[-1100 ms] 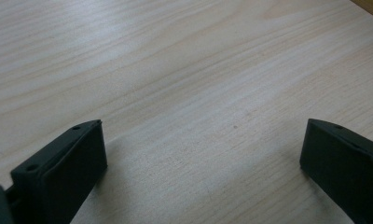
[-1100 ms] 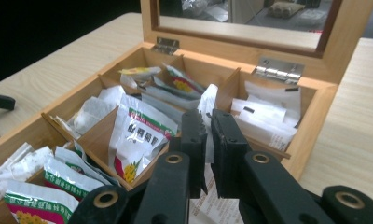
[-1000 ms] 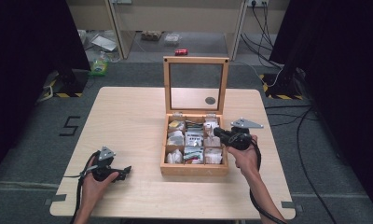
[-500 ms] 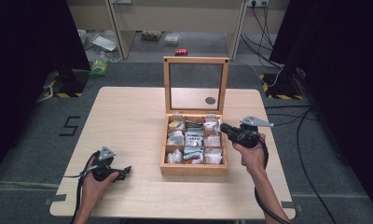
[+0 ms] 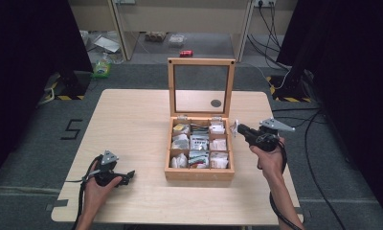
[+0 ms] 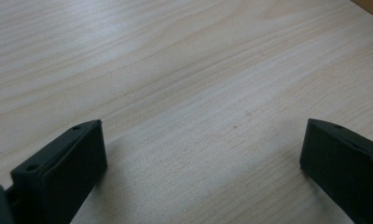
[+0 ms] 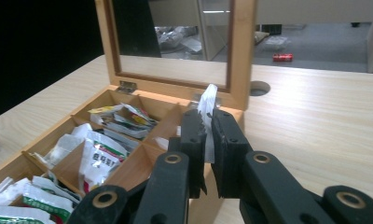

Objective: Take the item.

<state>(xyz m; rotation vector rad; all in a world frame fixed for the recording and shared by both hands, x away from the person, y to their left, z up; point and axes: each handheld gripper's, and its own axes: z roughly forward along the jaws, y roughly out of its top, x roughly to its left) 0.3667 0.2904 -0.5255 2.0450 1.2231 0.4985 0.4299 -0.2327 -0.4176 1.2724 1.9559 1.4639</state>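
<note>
White sachet (image 7: 207, 113) clamped between jaws of right gripper (image 7: 208, 140), held above right rim of wooden box (image 5: 199, 174), lid upright. Left gripper (image 6: 198, 154) jaws spread wide, nothing held, over bare bench (image 5: 132, 120) near front-left edge.

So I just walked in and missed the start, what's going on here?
A person works at a table with a gripper in each hand. The right gripper is shut on a white packet, held beside the open wooden box of packets. The left gripper is open, low over bare table.
</note>
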